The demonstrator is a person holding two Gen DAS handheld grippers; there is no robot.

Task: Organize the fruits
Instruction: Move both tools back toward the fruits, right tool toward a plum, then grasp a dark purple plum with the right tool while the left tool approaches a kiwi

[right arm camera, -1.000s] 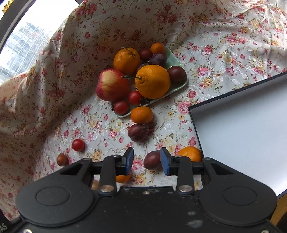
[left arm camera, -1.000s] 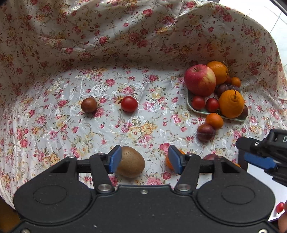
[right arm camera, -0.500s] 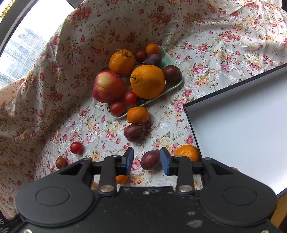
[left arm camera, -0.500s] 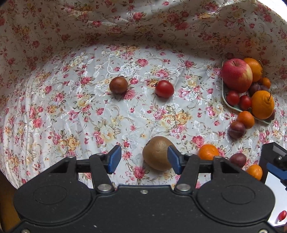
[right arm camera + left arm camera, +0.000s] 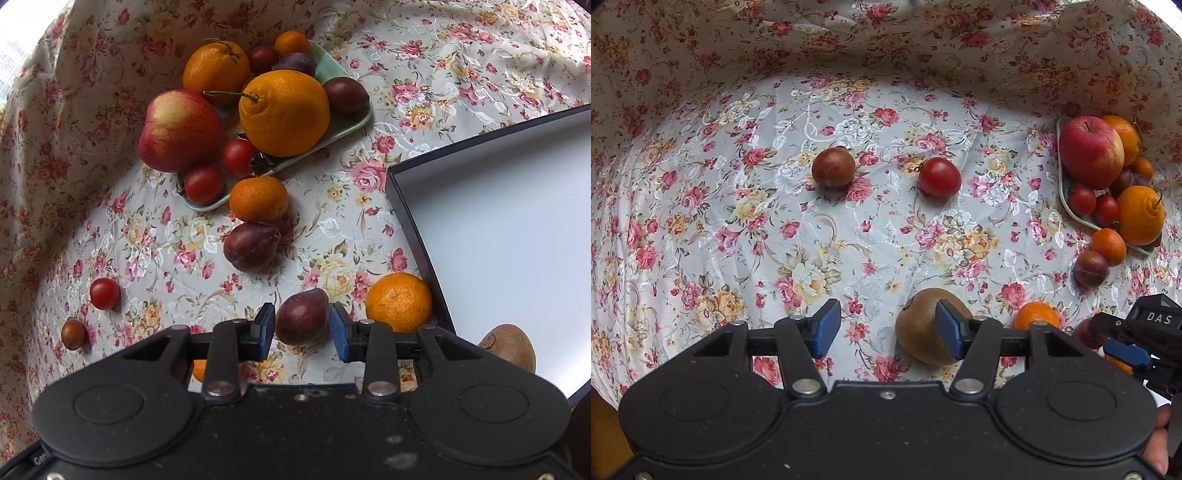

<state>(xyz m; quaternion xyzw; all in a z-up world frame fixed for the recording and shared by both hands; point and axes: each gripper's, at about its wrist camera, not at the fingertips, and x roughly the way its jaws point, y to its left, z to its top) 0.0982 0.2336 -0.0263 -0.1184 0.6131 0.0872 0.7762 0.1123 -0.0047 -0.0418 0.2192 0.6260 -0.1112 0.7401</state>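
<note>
In the left wrist view my left gripper (image 5: 884, 330) is open above the floral cloth; a brown kiwi (image 5: 923, 326) lies behind its right finger. A brown tomato (image 5: 833, 167) and a red tomato (image 5: 939, 177) lie farther off. In the right wrist view my right gripper (image 5: 302, 328) is open, its pads on either side of a dark plum (image 5: 302, 316) on the cloth, small gaps showing. A green plate (image 5: 332, 134) holds an apple (image 5: 179, 130), two oranges, tomatoes and plums. The right gripper also shows in the left wrist view (image 5: 1134, 343).
A white box with a dark rim (image 5: 502, 229) lies to the right. A mandarin (image 5: 399, 302) rests against its edge. Another mandarin (image 5: 258, 198) and plum (image 5: 252, 246) lie in front of the plate. Cloth rises as a wall behind.
My left gripper has swung left, so the kiwi moved from its left pad to behind its right one. My right gripper has come closer to the plum, which sits between its pads.
</note>
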